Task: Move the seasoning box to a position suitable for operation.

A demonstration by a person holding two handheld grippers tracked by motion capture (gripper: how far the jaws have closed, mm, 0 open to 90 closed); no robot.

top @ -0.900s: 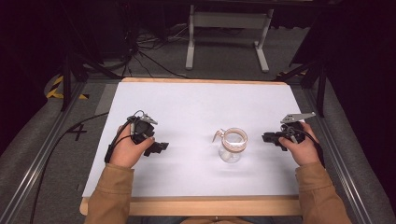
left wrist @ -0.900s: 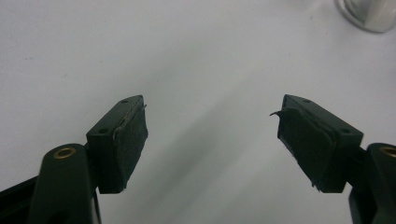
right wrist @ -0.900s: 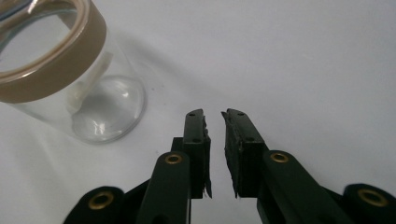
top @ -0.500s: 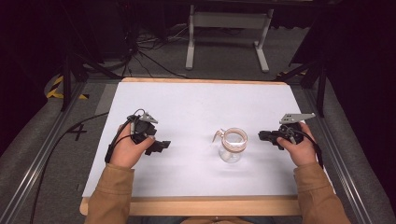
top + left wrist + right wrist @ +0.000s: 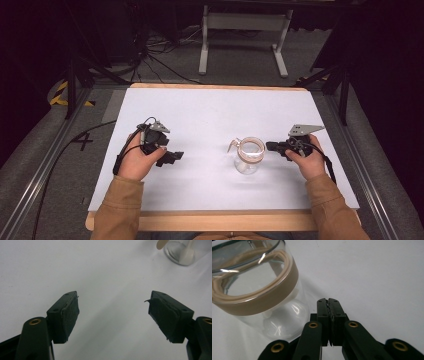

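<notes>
glass jar with tan band stands on white table, right of centre | right gripper just beside jar, jaws pressed together, holding nothing | left gripper well apart, jaws wide, nothing between them

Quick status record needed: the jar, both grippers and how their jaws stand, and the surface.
object: glass jar with tan band round its neck, upright
surface: white table
left gripper: jaws wide open, nothing between them, away from the jar
right gripper: jaws shut together, empty, tips close beside the jar's lower wall; contact cannot be told
jar held: no
</notes>
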